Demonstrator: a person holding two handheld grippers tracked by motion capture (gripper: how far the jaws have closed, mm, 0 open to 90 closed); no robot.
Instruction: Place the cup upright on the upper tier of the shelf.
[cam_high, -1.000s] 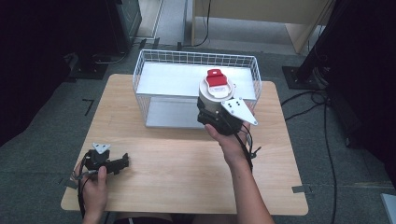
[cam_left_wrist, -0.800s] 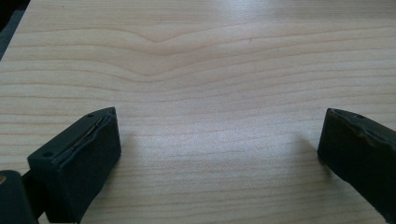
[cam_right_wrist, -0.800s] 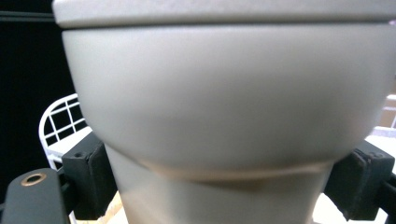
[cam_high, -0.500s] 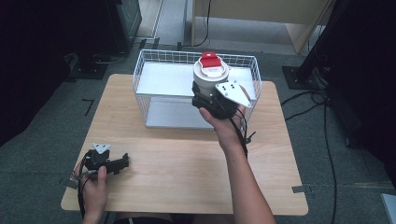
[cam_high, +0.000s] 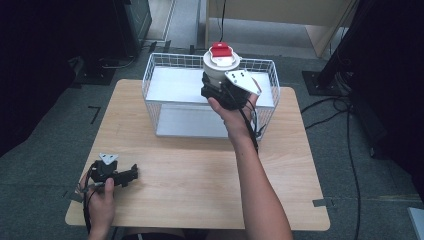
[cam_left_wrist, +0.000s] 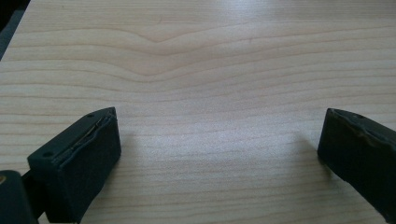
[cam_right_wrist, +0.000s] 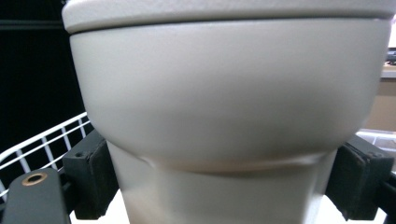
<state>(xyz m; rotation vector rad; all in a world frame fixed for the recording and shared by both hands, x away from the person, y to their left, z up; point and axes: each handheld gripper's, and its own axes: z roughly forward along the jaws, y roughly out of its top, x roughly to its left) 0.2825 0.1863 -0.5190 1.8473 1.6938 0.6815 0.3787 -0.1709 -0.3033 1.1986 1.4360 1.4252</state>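
A white cup-like container with a red lid (cam_high: 220, 63) is held upright over the white wire basket (cam_high: 165, 75) at the table's back. My right gripper (cam_high: 218, 90) is shut on its narrow lower part; in the right gripper view the cream body of the container (cam_right_wrist: 224, 107) sits between both black pads (cam_right_wrist: 100, 177). My left gripper (cam_high: 131, 175) rests on the wooden table (cam_high: 200, 170) at the front left. It is open, and bare wood lies between its pads (cam_left_wrist: 88, 154).
The basket has a white floor panel (cam_high: 185, 120) and stands along the table's back edge. Cables (cam_high: 350, 150) run over the grey floor at the right. A dark stand base (cam_high: 320, 80) sits beyond the table's right back corner.
My right gripper has carried the container up and away from me, from the basket's right front to above its back rim. The left gripper has stayed still.
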